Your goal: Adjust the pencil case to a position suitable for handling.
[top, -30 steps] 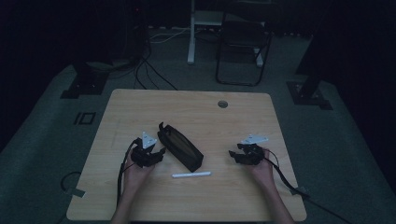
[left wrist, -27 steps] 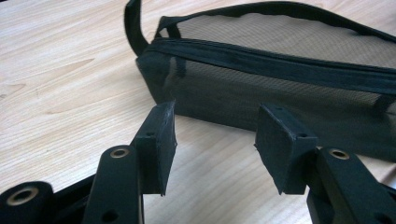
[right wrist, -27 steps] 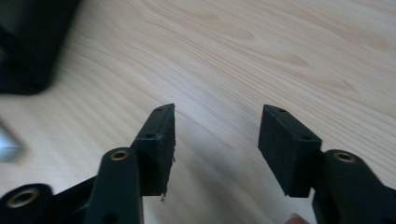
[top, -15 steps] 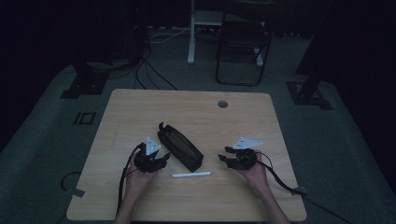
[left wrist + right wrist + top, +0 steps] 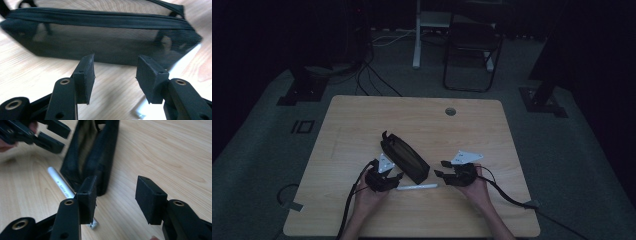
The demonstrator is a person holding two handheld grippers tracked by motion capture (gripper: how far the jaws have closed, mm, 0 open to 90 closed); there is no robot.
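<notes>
A black mesh zip pouch (image 5: 404,157) lies slantwise in the middle of the wooden table (image 5: 357,115). A white pen (image 5: 419,186) rests just in front of its near end. My left gripper (image 5: 398,176) is at the pouch's left side and stands open, with the pouch's long mesh side (image 5: 100,42) right ahead of its jaws and the pen (image 5: 150,111) low at the right. My right gripper (image 5: 439,169) is open close to the pouch's near end (image 5: 92,157). Its jaws have just been closing a little, with nothing between them, and the pen (image 5: 62,186) lies by its left jaw.
A round cable hole (image 5: 450,111) sits near the table's far edge. Cables trail from both grippers off the near edge. Beyond the table stand a dark chair (image 5: 472,50) and stand bases on the floor.
My right gripper has moved left toward the pouch's near end and the pen. My left gripper has shifted slightly right toward the pouch. Pouch and pen have not moved.
</notes>
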